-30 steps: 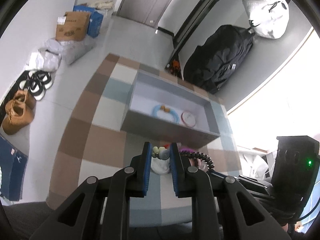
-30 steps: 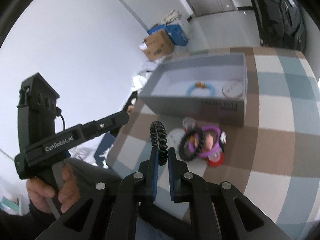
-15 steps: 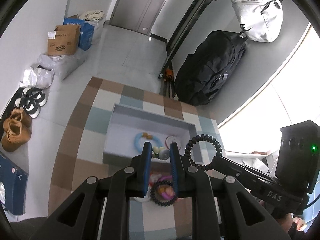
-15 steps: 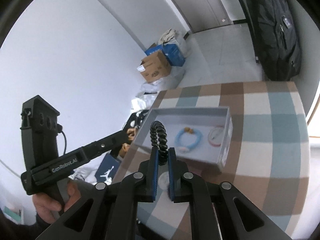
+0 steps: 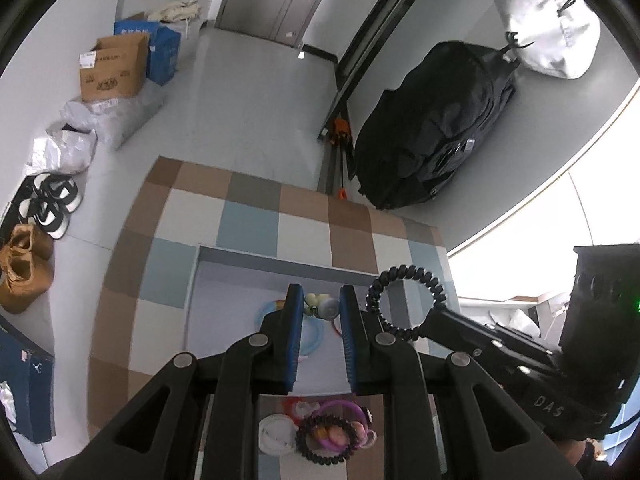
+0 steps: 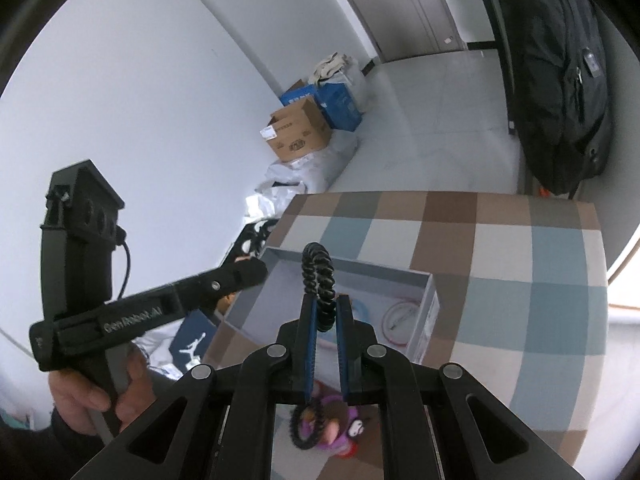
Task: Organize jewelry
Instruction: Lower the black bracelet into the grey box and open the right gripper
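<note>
Left gripper (image 5: 319, 308) pointing steeply downward, blue-padded fingers (image 5: 294, 312) pinching a small cluster of pale beads (image 5: 320, 306) at the tips. Right gripper (image 6: 325, 316) also angling down, just right of the left one, fingers clamping a black spiral coil ring (image 6: 319, 276) that is standing upright above the tips. Left hand (image 6: 96, 392) wrapping the grey handle at the near left, knuckles bent around it. Right hand barely showing at the near right edge of the left wrist view.
</note>
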A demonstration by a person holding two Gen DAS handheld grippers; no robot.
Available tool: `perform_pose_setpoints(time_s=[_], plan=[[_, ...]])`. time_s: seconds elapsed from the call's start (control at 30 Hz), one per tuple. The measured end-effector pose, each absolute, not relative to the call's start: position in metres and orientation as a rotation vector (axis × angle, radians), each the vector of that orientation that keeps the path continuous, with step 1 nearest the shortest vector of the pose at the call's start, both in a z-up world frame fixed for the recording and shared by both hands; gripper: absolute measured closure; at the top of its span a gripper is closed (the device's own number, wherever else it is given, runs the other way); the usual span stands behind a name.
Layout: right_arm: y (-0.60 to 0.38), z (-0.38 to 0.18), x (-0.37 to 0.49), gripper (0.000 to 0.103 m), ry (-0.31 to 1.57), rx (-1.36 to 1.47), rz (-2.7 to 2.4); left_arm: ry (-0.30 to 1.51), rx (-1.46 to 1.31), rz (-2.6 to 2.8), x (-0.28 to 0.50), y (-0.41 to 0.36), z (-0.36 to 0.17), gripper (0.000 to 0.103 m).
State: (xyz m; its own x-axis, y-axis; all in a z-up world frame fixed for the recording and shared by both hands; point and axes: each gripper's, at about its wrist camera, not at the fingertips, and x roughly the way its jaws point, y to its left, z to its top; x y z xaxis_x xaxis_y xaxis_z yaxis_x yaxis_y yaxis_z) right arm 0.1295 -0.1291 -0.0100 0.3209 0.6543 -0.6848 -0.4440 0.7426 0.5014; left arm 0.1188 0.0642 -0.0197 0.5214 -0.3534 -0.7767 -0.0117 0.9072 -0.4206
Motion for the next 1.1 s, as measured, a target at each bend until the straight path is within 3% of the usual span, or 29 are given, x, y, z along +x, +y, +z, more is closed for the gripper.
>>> perform_pose_setpoints(time_s=[0.7,0.83,0.87,0.9,0.93,0.97,1.03,1.1], plan=[[-0.122,-0.037,0.140,0.094,1.062,0.192,0.718,1.041,-0.382,-0.236,0.137,0.054,-0.038,0.090],[-0.126,-0.034,0.143,0.091,1.043,0.213,0.707,1.028,-0.384,-0.242,0.138,0.053,-0.036,0.086],[-0.127,-0.034,0.143,0.087,1.037,0.220,0.704,1.027,-0.383,-0.248,0.138,0.052,-0.035,0.082],[-0.128,-0.033,0.144,0.081,1.034,0.221,0.699,1.027,-0.383,-0.246,0.137,0.052,-0.035,0.066],[-0.129,-0.031,0.145,0.065,1.031,0.221,0.694,1.023,-0.389,-0.242,0.137,0.052,-0.035,0.046],[-0.131,-0.030,0.145,0.056,1.023,0.226,0.689,1.015,-0.399,-0.245,0.136,0.053,-0.034,0.040],[-0.137,-0.024,0.143,0.054,0.992,0.244,0.685,0.987,-0.433,-0.247,0.132,0.058,-0.031,0.038],[-0.143,-0.017,0.142,0.036,0.958,0.249,0.675,0.985,-0.454,-0.248,0.132,0.062,-0.029,0.037]])
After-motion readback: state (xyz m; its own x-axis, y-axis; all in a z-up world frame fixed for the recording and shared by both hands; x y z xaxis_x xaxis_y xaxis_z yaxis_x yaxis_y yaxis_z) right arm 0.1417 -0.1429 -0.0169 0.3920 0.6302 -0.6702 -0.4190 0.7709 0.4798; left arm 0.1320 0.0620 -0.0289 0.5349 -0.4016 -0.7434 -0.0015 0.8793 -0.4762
